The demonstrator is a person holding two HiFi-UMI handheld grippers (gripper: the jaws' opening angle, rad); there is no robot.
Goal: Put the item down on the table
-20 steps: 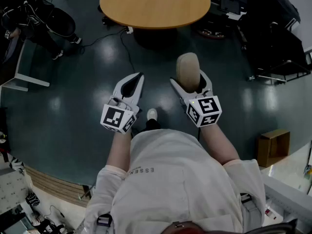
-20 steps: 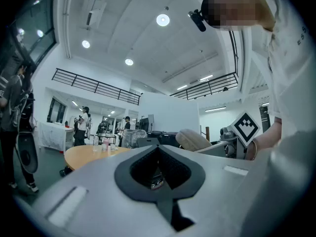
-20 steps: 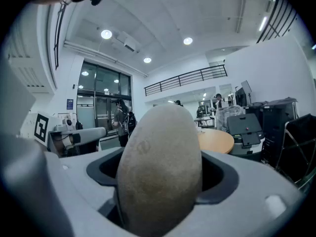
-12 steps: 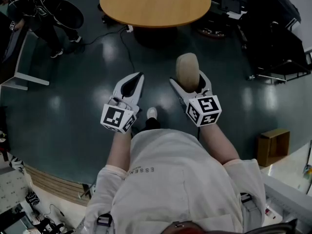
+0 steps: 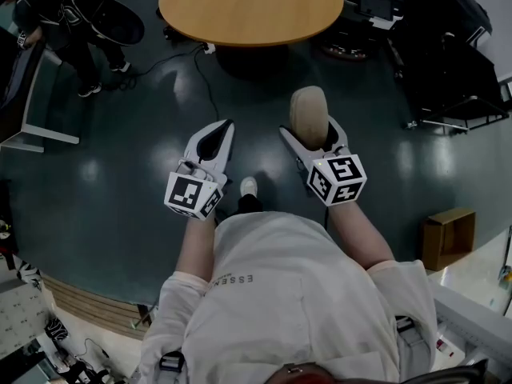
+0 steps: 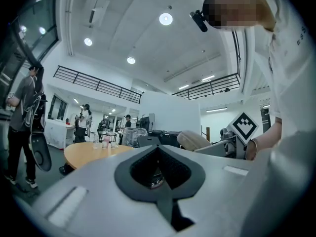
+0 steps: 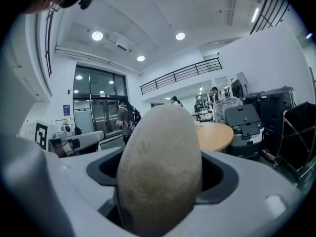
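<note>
A tan, egg-shaped potato (image 5: 309, 116) (image 7: 160, 169) sticks out between the jaws of my right gripper (image 5: 314, 134), which is shut on it and holds it above the dark floor. My left gripper (image 5: 216, 138) (image 6: 160, 169) is beside it at the same height, jaws shut with nothing in them. The round wooden table (image 5: 252, 6) lies ahead of both grippers; in the right gripper view the table (image 7: 215, 135) shows behind the potato. In the left gripper view the potato (image 6: 193, 139) and the right gripper's marker cube (image 6: 244, 126) appear to the right.
A black cable (image 5: 204, 74) runs across the floor from the table's foot. A person (image 5: 76, 22) with a backpack stands at the far left. Dark equipment and carts (image 5: 448, 54) stand at the right. A cardboard box (image 5: 448, 238) sits on the floor at the right.
The view has shifted slightly, so the table now sits a little further left. The person at the far left has moved. Both grippers keep their places and the potato stays held.
</note>
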